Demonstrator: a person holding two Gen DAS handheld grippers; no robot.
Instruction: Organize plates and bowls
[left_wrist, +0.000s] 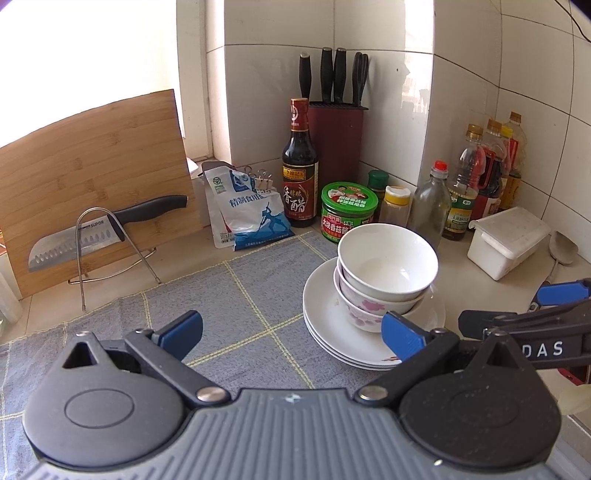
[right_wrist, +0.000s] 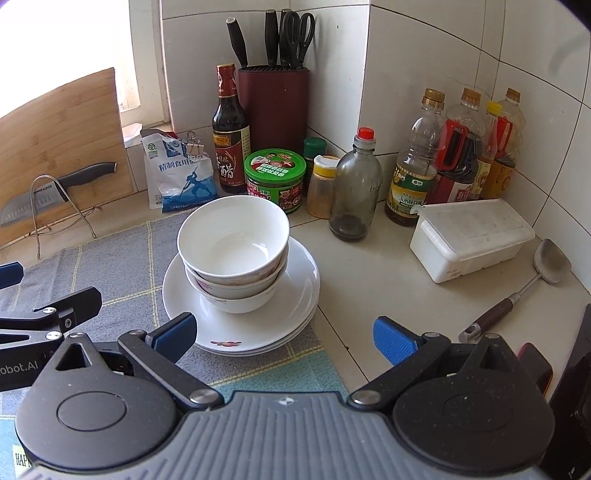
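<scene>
— White bowls (right_wrist: 233, 254) sit nested on the stacked plates (right_wrist: 295, 295), at the edge of the grey cloth (left_wrist: 236, 295). Stacking looks done?
— Seemingly. Left gripper (left_wrist: 291, 328) and right gripper (right_wrist: 284, 334) hang wide open, empty; next, probably lifting the pile level

left claw (left_wrist: 291, 334) and right claw (right_wrist: 284, 338) both gape wide, empty.

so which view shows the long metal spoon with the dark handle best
The right wrist view: the long metal spoon with the dark handle lies fully visible on the counter beside the white lidded plastic box. The left wrist view shows only its bowl and part of the shaft.
</scene>
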